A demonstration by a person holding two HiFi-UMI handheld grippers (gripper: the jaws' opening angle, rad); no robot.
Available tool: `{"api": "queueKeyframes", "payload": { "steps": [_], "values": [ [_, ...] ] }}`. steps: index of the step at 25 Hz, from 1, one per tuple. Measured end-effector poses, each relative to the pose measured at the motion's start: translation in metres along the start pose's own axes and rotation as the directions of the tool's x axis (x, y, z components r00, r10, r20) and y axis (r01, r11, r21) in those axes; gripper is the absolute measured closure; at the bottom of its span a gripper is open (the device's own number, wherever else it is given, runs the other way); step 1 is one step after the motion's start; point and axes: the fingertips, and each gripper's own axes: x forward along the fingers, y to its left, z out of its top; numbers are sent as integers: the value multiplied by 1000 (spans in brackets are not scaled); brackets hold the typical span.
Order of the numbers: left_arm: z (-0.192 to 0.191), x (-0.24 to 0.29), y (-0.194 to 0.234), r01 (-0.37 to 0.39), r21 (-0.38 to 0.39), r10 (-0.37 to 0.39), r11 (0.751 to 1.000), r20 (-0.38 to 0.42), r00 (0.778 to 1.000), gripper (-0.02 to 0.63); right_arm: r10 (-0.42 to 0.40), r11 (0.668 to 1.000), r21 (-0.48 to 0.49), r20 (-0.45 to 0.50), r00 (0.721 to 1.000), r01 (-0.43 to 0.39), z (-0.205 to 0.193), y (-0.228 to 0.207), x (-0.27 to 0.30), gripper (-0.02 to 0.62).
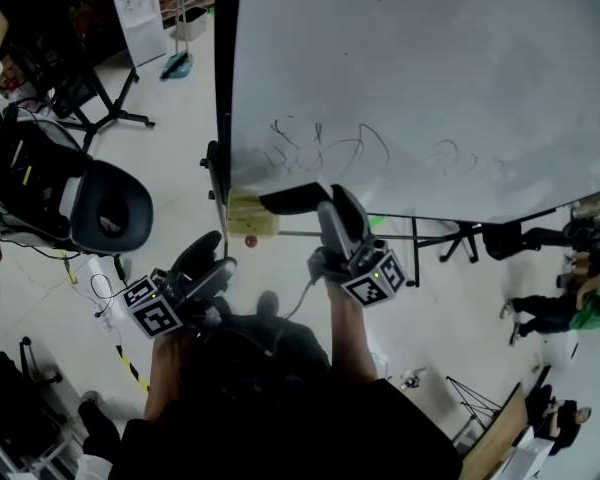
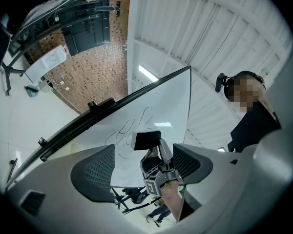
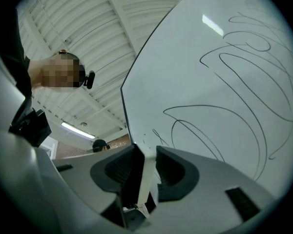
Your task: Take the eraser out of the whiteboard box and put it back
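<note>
A black eraser [image 1: 294, 198] with a pale side is clamped in my right gripper [image 1: 318, 206], held just off the lower left corner of the scribbled whiteboard [image 1: 430, 88]. In the right gripper view the eraser [image 3: 142, 179] shows edge-on between the two pads, with the whiteboard [image 3: 224, 82] right ahead of my right gripper [image 3: 145, 161]. A yellowish box [image 1: 251, 214] hangs at the board's lower left edge, just left of the eraser. My left gripper [image 1: 208, 259] hangs lower left, open and empty. Its own view looks past its spread jaws at the eraser [image 2: 147, 140] and the whiteboard [image 2: 156, 108].
A black office chair [image 1: 112, 208] stands at the left, with cables on the floor beside it. A white sign on a stand [image 1: 138, 13] is at the far left. The board's dark legs [image 1: 450, 236] run below it. People [image 1: 580, 303] are at the right edge.
</note>
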Motion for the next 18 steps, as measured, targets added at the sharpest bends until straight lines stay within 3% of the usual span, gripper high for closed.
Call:
{"api": "queueKeyframes", "payload": {
  "steps": [18],
  "values": [
    [0, -4, 4, -13, -11, 14, 1000, 6, 1000, 239, 7, 994, -108, -136, 991, -22, -35, 3, 6, 431]
  ]
}}
